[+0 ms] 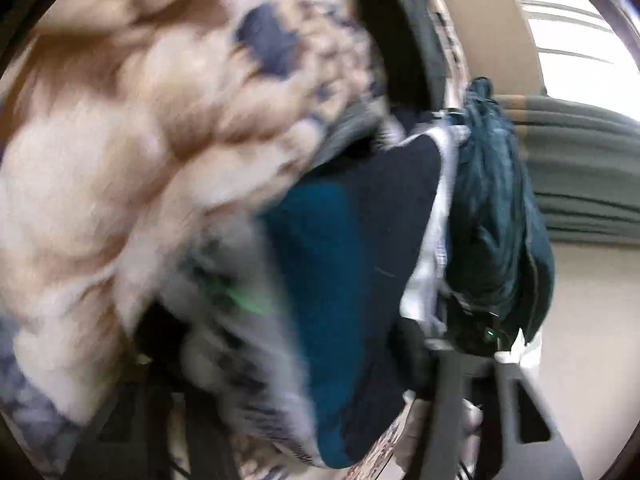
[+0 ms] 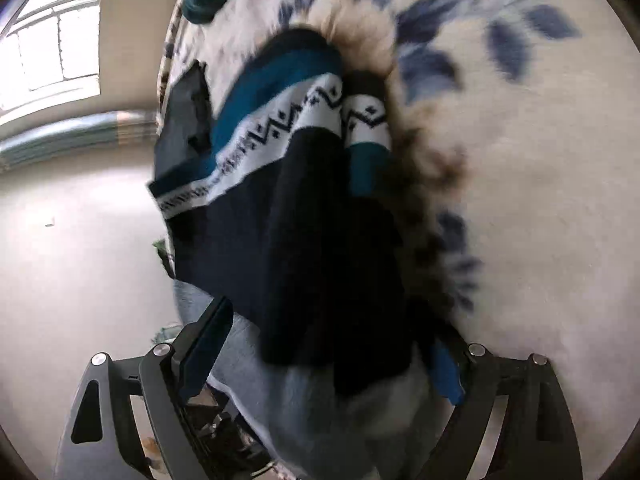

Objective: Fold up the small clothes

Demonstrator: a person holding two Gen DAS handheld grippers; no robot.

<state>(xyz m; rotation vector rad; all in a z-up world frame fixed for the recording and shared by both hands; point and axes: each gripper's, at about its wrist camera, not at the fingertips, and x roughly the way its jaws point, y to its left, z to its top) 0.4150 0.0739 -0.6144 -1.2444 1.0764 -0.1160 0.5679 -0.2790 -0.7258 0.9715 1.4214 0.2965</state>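
A navy and teal knit sweater (image 2: 304, 216) with a white zigzag band is hanging between the spread fingers of the right gripper (image 2: 320, 364), draping ahead of it over a cream blanket with blue leaves (image 2: 540, 160). In the blurred left wrist view, the same sweater (image 1: 352, 248) is sitting just ahead of the left gripper (image 1: 280, 420), whose fingers are mostly hidden, so whether they are spread is unclear. A dark teal garment (image 1: 496, 208) is hanging to the right.
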